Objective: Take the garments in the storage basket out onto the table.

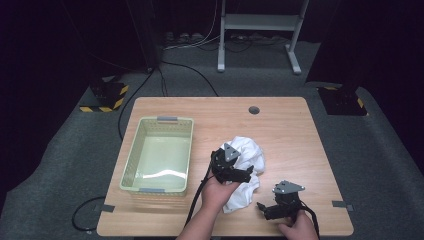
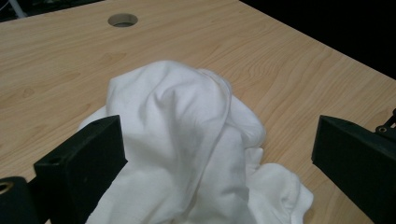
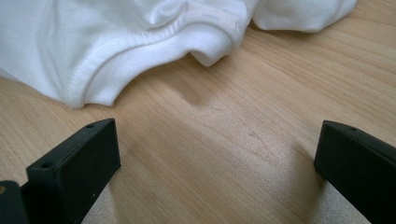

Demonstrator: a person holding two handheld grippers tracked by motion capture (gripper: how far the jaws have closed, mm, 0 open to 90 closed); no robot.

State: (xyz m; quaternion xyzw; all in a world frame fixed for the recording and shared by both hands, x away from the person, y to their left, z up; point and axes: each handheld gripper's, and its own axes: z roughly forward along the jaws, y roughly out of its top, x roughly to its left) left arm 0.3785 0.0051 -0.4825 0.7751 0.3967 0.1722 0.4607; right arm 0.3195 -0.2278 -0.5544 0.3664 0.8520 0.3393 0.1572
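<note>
Holding a gripper in each hand, I have both of them low over the near half of the wooden table (image 1: 290, 125). My left gripper (image 1: 239, 172) sits at the crumpled white cloth (image 1: 247, 152), which lies heaped a little right of the table's middle, just beside the pale green basket (image 1: 131, 155). In the left gripper view its two black jaws stand wide apart, one on each side of the cloth (image 2: 187, 140), and the fabric rises in a soft mound between them; the left jaw looks to be against the folds, though I cannot tell whether it truly presses on them. Neither jaw pinches any fabric.

My right gripper (image 1: 264, 207) is near the front edge of the table, to the right of the cloth and slightly closer to me. Its jaws are spread wide too, with bare wood between them in the right gripper view. The hemmed edge of the cloth (image 3: 116, 51) lies ahead of those jaws, near but apart from them.

The basket stands on the left part of the table, its long side running away from me, with grey tabs at both short ends. A round cable hole (image 1: 254, 110) is set in the far part of the tabletop, and the same hole (image 2: 123, 20) appears beyond the cloth in the left gripper view. Black cables trail from both grippers toward me.
</note>
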